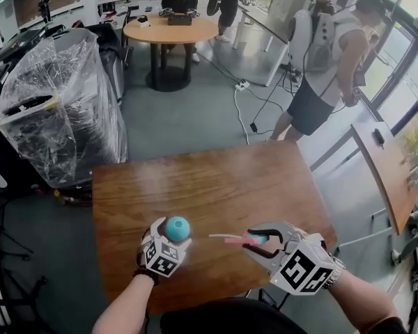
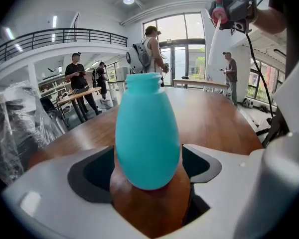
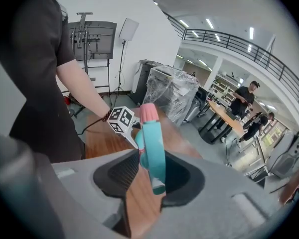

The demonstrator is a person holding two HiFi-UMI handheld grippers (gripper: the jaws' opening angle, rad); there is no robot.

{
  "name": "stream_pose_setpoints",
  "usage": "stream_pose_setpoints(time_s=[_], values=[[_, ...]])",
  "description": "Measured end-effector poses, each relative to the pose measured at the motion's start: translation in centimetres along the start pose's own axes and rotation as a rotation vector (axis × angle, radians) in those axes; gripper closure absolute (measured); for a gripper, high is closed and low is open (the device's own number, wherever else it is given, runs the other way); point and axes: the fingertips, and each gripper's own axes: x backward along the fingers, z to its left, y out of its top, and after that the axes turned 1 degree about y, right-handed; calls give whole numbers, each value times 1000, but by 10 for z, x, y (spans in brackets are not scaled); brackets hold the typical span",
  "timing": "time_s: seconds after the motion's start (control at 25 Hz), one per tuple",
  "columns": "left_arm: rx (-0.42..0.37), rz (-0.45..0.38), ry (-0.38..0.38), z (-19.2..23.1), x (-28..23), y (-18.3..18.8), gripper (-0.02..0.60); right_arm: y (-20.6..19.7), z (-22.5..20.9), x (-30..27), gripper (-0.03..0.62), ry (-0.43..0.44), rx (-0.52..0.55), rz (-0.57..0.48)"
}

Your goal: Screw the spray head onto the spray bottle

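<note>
A teal spray bottle [image 1: 178, 227] with no head stands upright on the wooden table [image 1: 216, 186], near its front edge. My left gripper [image 1: 169, 241] is open around it, and in the left gripper view the bottle [image 2: 147, 133] rises between the spread dark pads [image 2: 89, 174] with its neck bare. My right gripper [image 1: 262, 241] is shut on the teal spray head [image 3: 153, 151], whose pink collar [image 3: 148, 112] points toward the bottle. The head's white dip tube [image 1: 223, 237] reaches left, a short way right of the bottle and above the table.
A plastic-wrapped machine [image 1: 59, 103] stands off the table's far left corner. A person [image 1: 320, 68] stands beyond the far right corner, and others stand by a round table [image 1: 171, 30]. A second wooden table [image 1: 386, 172] is at the right. A cable [image 1: 247, 110] lies on the floor.
</note>
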Motion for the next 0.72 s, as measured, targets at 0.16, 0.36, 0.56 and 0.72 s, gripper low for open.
stream_pose_setpoints(time_s=[0.16,0.36,0.56,0.72], values=[[-26,17,13,0,-4,0,163,3,-2,3,470,-5,-4,-9],[-97,57,53,4,1,1,170,12,-3,2,470,-9,9,-28],[-246,151,85,0,15,8,174,19,-5,2,470,-12,24,-55],[-354,212,90,-7,26,18,175,22,-6,2,470,-15,33,-73]])
